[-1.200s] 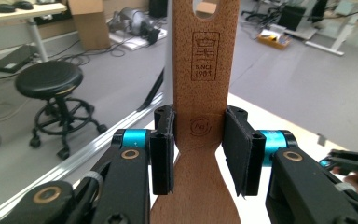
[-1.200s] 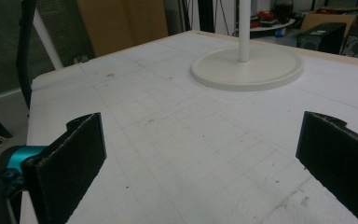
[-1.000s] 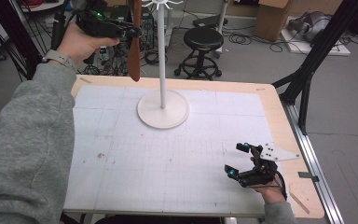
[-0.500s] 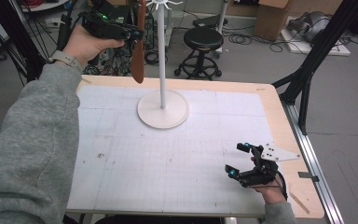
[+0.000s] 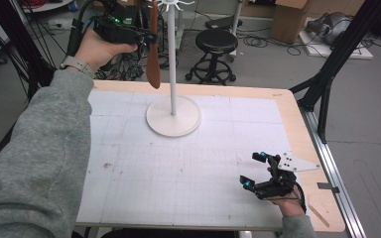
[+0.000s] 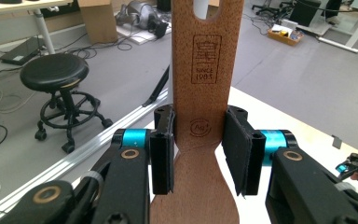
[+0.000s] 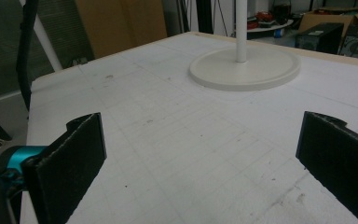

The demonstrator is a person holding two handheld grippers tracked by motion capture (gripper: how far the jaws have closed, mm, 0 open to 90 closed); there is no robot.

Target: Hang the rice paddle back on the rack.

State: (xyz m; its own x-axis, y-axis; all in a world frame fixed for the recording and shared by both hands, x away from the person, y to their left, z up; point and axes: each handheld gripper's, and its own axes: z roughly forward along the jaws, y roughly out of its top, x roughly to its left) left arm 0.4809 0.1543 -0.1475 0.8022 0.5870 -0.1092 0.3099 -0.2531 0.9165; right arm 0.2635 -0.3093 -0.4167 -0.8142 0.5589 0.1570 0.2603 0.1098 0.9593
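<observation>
Spatula (image 5: 153,54) left of stand (image 5: 173,115) on table (image 5: 188,178)

spatula (image 6: 200,93): matt wood | stand (image 5: 172,116): smooth white | table (image 5: 287,106): wood edge

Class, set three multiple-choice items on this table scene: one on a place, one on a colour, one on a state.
1. Where is the wooden spatula?
A. flat on the table
B. held up beside the stand's pole
C. on the stool

2. What colour is the stand?
A. white
B. red
C. black

3. How is the right gripper?
A. shut on the spatula
B. shut on the stand
C. open, holding nothing

Answers: 1 B, the left gripper clamps it upright by the pole; 2 A, base and pole are white; 3 C, its jaws stand wide apart over bare table.
</observation>
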